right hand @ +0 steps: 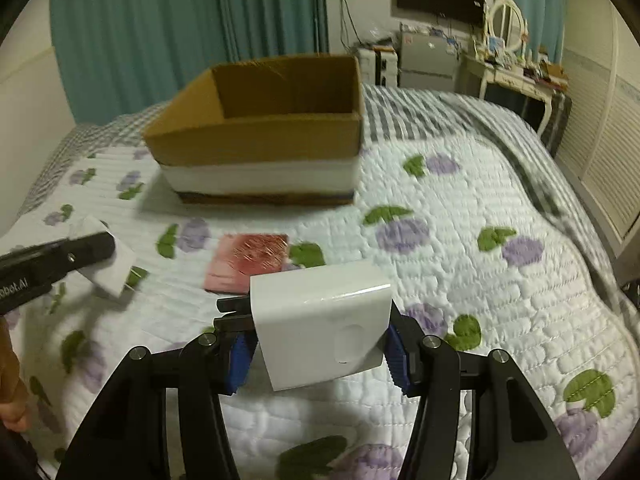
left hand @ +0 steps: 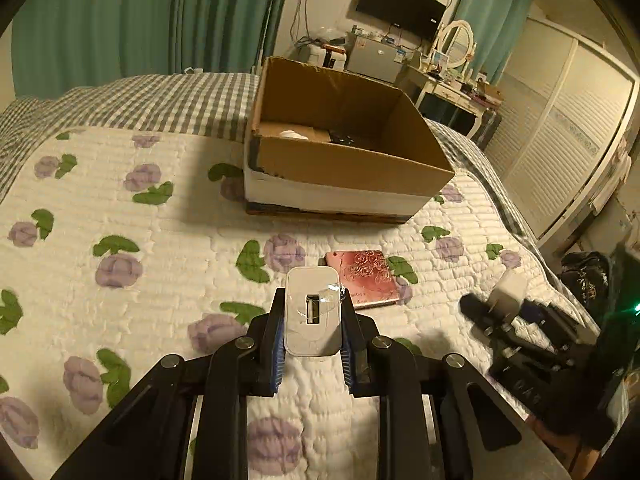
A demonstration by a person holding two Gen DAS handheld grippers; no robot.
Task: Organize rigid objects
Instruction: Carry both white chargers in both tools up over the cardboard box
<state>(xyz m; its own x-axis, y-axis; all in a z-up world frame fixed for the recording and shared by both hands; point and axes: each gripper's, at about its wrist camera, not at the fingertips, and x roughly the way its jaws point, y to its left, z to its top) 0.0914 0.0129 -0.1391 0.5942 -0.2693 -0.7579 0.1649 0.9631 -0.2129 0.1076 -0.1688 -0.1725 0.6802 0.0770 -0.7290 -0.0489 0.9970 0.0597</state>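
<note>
**Tongs each grip a white charger above a quilted bed**

Tongs in both hands are clamped on white chargers over the bed (left hand: 120,184), whose flowered quilt lies over a grey checked cover. Beyond them an open cardboard box (left hand: 340,160) sits on the quilt, its lower front face white; something white and something dark lie on its floor, too small to identify. Between box and tongs, a pink patterned notebook (left hand: 362,276) lies flat on the quilt, apart from the box.

Left tongs (left hand: 313,320) hold a glossy charger (left hand: 313,308) by its two sides between blue pads, the face with the USB slot turned up toward the camera, just in front of the notebook. Right tongs (right hand: 322,344) pinch a second charger (right hand: 322,320), a larger white block tilted slightly, its broad smooth face toward the lens. Each wrist view catches the other tongs at its edge, charger in the jaws, blurred.

Behind the bed hang teal curtains (right hand: 180,32); a dark television (left hand: 400,6) is mounted on the far wall, above a cluttered dresser.
</note>
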